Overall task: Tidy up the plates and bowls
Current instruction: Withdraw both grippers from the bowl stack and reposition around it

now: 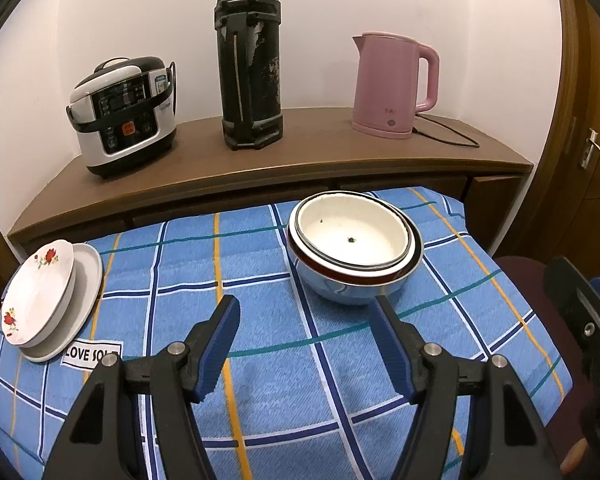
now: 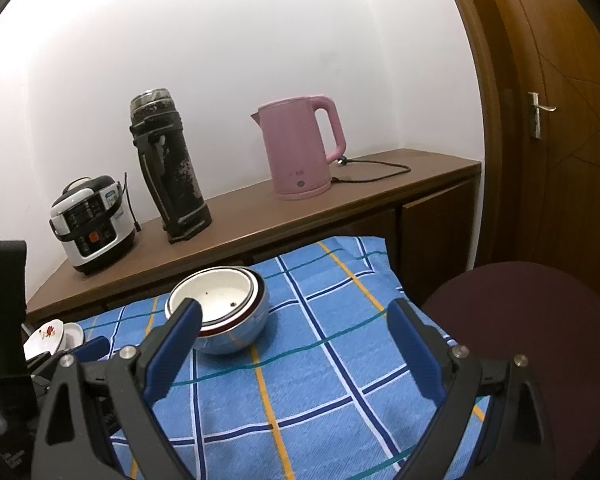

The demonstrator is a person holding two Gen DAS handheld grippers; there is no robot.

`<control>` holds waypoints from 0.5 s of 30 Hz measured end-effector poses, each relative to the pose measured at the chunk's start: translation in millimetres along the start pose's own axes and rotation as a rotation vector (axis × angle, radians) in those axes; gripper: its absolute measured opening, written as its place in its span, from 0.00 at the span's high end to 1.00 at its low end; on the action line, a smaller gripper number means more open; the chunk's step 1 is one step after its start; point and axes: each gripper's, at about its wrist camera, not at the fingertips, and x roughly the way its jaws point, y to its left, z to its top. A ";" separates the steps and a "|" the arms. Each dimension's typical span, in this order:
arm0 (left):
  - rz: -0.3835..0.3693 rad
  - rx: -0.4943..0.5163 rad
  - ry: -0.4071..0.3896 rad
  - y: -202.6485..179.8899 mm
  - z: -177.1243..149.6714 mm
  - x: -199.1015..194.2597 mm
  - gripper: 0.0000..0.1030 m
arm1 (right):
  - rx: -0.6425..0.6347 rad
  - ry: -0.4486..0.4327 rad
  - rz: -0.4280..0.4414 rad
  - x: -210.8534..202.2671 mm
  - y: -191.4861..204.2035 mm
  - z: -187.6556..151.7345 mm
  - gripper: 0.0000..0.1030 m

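Observation:
A stack of nested bowls [image 1: 354, 246] stands on the blue checked cloth [image 1: 260, 280], a cream bowl inside a red-rimmed one inside a pale blue one. It also shows in the right wrist view [image 2: 220, 316]. Two stacked plates [image 1: 48, 300], a flowered one on a plain white one, sit at the cloth's left edge, also seen small in the right wrist view [image 2: 54, 336]. My left gripper [image 1: 306, 312] is open and empty, just short of the bowls. My right gripper [image 2: 296, 316] is open and empty, to the right of the bowls.
A wooden sideboard [image 1: 300, 156] behind the cloth carries a rice cooker [image 1: 124, 116], a tall black flask [image 1: 250, 60] and a pink kettle [image 1: 392, 84] with its cord. A dark round stool [image 2: 532, 320] stands at the right. A wooden door [image 2: 560, 120] is beyond.

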 end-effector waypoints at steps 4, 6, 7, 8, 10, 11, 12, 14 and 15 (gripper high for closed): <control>-0.003 -0.005 0.001 2.1 -2.6 -1.8 0.33 | -0.013 -0.001 -0.008 -2.0 1.2 -3.2 0.08; -0.008 -0.009 0.001 3.4 -4.0 -2.6 0.33 | -0.014 -0.002 -0.010 -3.2 0.9 -4.3 0.08; -0.009 -0.009 0.002 3.6 -4.9 -3.0 0.33 | -0.014 -0.003 -0.009 -3.8 0.9 -4.7 0.08; -0.008 -0.007 0.002 3.2 -5.9 -3.4 0.33 | -0.014 -0.004 -0.009 -4.7 1.1 -5.2 0.08; -0.006 -0.006 0.003 3.1 -7.4 -3.9 0.33 | -0.021 -0.007 -0.013 -6.3 2.1 -6.0 0.08; -0.005 -0.006 0.004 3.6 -8.2 -4.3 0.33 | -0.025 -0.007 -0.015 -6.9 3.0 -6.6 0.08; -0.003 -0.006 0.004 3.8 -8.5 -4.4 0.33 | -0.032 -0.007 -0.015 -7.2 4.2 -7.0 0.08; 0.001 -0.009 0.003 5.5 -8.6 -4.9 0.33 | -0.039 -0.005 -0.011 -7.0 5.6 -7.3 0.08; 0.003 -0.013 0.002 7.1 -8.3 -5.0 0.33 | -0.040 -0.004 -0.009 -7.1 6.3 -7.3 0.08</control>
